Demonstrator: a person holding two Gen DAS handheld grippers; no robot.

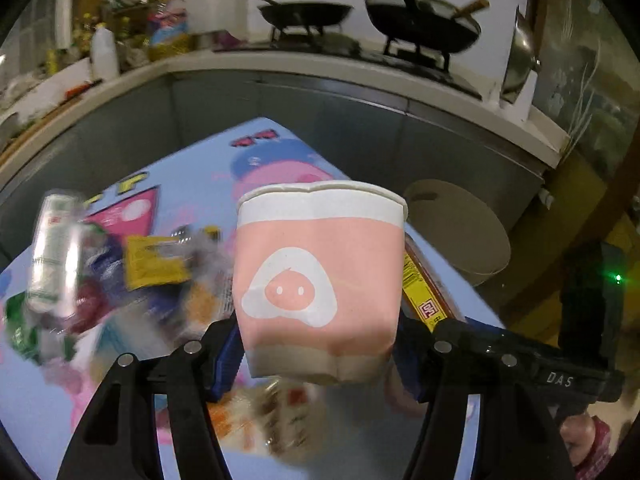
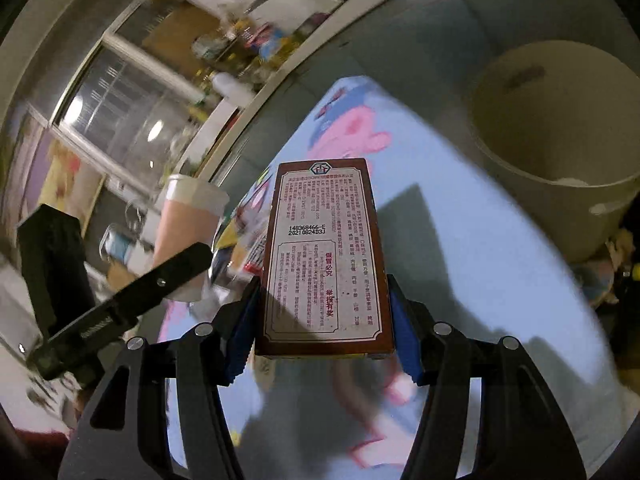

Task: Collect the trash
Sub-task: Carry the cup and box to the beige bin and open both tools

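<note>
Carry step: left gripper [image 1: 316, 344] clamps the pink cup [image 1: 320, 276], right gripper [image 2: 320, 320] clamps the brown box [image 2: 324, 256], both above the counter [image 2: 460, 216]; next, reach the bin [image 2: 556, 128] and release.

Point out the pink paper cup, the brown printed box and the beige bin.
pink paper cup [image 1: 320, 280], left wrist view, pig-face print on its side.
brown printed box [image 2: 322, 256], right wrist view, printed face.
beige bin [image 2: 560, 200], right wrist view, outer wall.

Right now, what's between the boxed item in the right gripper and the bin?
Right wrist view: only bare blue cartoon tablecloth between the brown box, clamped in the right gripper, and the beige bin. No trash there.
</note>
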